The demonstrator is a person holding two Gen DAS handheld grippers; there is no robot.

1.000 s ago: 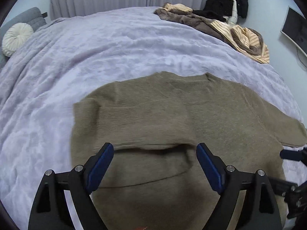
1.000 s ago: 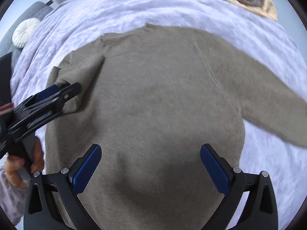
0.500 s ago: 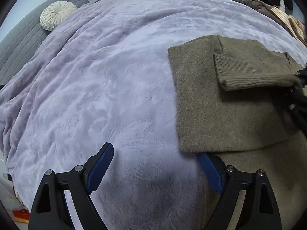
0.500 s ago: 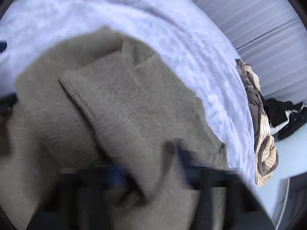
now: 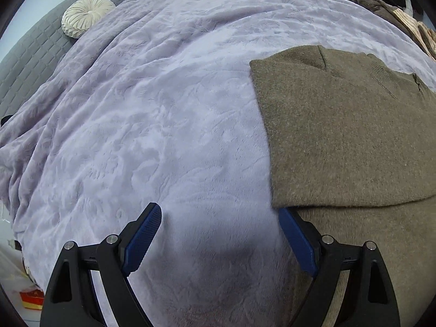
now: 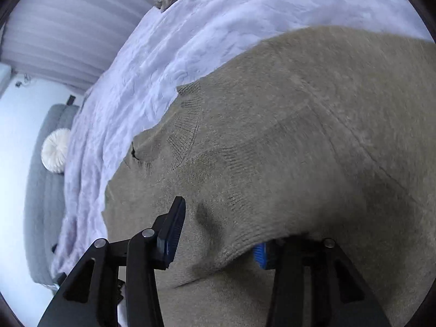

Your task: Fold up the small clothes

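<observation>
Sweater (image 6: 299,136) cuff over right gripper (image 6: 218,234) pad

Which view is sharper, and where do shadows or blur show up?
Left wrist: sharp; a soft shadow on the blanket between the left gripper fingers; strong fisheye bending. Right wrist: sweater smeared toward the right edge; dark shadow under the cuff.

The sweater (image 5: 351,125) was olive-brown with ribbed trim; the bed's blanket (image 5: 163,109) was pale lavender, faintly embossed; the round cushion (image 5: 85,15) was cream; the pads (image 5: 143,234) were blue.
</observation>
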